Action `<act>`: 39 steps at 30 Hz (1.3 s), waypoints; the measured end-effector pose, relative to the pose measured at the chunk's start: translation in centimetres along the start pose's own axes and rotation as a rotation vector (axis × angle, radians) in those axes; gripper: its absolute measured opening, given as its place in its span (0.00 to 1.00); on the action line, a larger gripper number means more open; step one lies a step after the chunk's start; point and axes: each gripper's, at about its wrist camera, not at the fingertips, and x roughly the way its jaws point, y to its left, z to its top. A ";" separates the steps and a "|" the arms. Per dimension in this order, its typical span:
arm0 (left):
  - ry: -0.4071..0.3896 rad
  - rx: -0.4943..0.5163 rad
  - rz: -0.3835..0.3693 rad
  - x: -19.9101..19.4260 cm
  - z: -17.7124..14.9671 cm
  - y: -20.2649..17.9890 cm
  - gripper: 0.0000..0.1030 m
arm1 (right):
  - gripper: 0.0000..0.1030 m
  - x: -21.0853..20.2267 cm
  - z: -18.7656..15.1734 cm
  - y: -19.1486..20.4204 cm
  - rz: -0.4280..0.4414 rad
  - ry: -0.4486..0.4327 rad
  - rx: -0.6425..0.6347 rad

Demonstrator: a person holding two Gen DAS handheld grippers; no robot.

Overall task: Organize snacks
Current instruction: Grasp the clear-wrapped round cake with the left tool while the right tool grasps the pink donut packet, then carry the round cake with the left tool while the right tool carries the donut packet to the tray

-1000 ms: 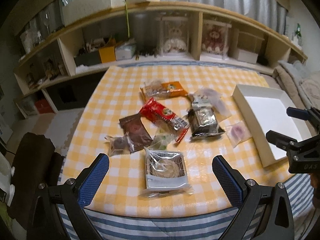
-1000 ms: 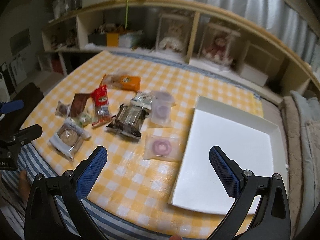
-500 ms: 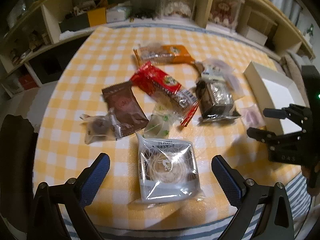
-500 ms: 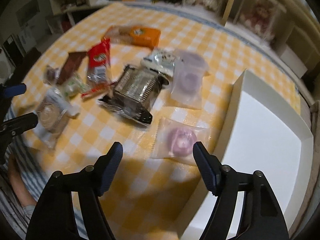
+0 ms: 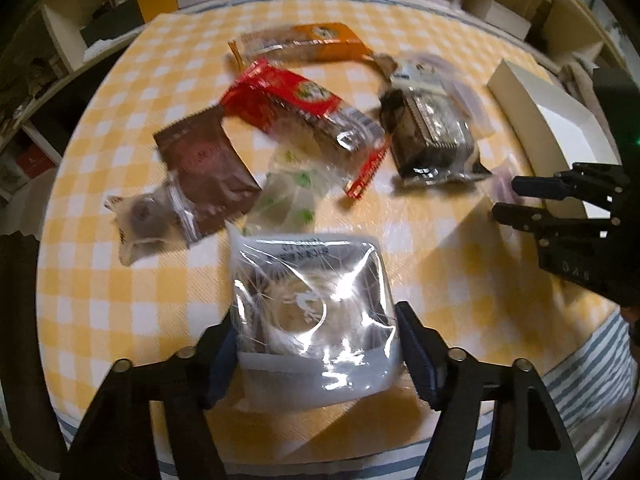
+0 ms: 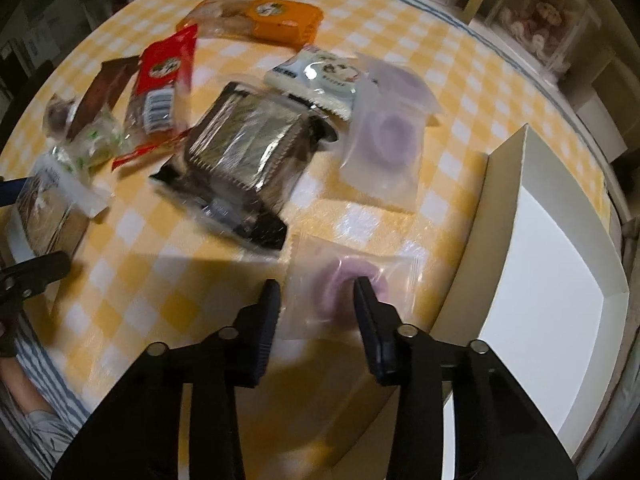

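Yellow-and-white checked tabletop point(image 6: 460, 92) (blue-striped edge); red packet point(image 5: 288, 104), orange packet point(image 6: 280, 16), brown packet point(image 5: 204, 164); white box point(image 6: 560, 272); black claws.

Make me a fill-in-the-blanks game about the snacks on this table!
1. The left gripper straddles a clear pack holding a round ____ pastry.
2. The right gripper has just been closing on a pouch with a ____ ring-shaped snack.
3. The white tray is ____.
4. The tablecloth has yellow and white ____.

Missing words: pale; purple; empty; checks
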 end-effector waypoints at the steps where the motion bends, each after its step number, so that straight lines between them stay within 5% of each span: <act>1: 0.002 0.000 0.001 0.0 0.0 0.0 0.65 | 0.34 -0.1 -0.3 0.4 0.010 0.003 0.003; 10: -0.006 -0.020 -0.007 -0.6 -0.4 0.2 0.62 | 0.27 -3.2 -1.8 1.2 0.280 -0.034 0.132; 17: -0.029 -0.044 -0.039 -1.6 -0.8 0.6 0.61 | 0.27 -2.2 1.0 -2.8 0.335 -0.094 0.280; 21: -0.051 -0.073 -0.055 -2.5 -0.8 1.3 0.61 | 0.51 -0.1 0.2 -4.2 0.380 -0.014 0.338; 32: -0.067 -0.130 -0.081 -3.9 -0.9 2.4 0.61 | 0.60 -1.6 -2.1 0.9 0.456 0.100 0.063; 36: -0.016 -0.089 -0.072 -3.4 -1.0 1.9 0.61 | 0.65 -2.9 -2.4 2.1 0.366 0.046 -0.054; 39: 0.021 -0.044 -0.041 -2.9 -1.3 1.2 0.61 | 0.67 -3.0 -1.1 0.8 0.373 -0.012 -0.014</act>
